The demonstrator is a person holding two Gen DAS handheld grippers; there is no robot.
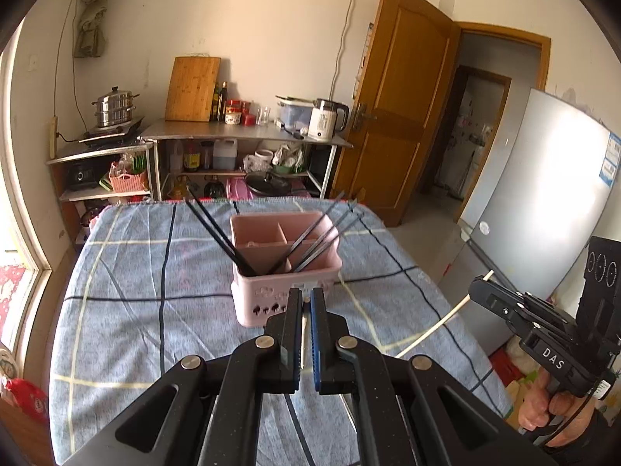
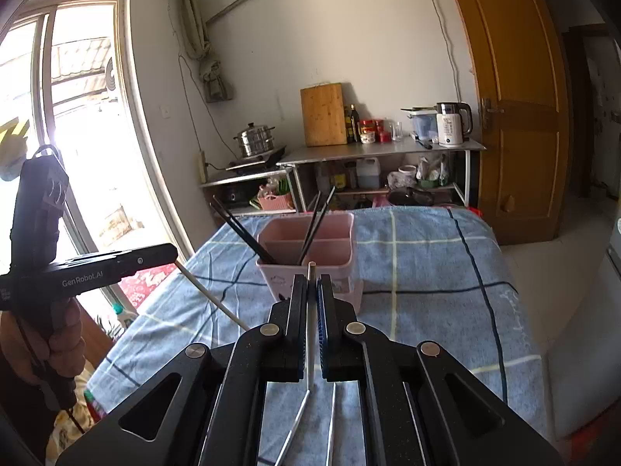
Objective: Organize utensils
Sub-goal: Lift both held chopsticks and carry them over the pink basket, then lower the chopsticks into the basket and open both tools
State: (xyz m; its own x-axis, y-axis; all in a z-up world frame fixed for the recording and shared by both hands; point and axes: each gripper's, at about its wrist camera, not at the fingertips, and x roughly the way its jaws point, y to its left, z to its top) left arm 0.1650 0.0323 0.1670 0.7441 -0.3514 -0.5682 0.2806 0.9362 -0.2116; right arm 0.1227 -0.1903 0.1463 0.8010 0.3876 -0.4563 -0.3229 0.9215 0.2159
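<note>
The pink plastic utensil caddy with divided compartments (image 1: 285,268) stands upright on the bench covered by a blue checked cloth (image 1: 136,310), and several thin black chopsticks (image 1: 217,229) already lean in its compartments, so part of the sorting looks done. The left gripper (image 1: 306,299) has its fingers pressed nearly together on a slim white chopstick (image 1: 304,322), held just in front of the caddy. The right gripper (image 2: 311,283) pinches another white chopstick (image 2: 310,334) between closed fingers, its tip pointing toward the caddy's near wall. Both white sticks remain outside the caddy. Two metal-handled utensils (image 2: 314,419) lie on the cloth below the right gripper, seemingly still to be put away; what kind they are cannot be told.
</note>
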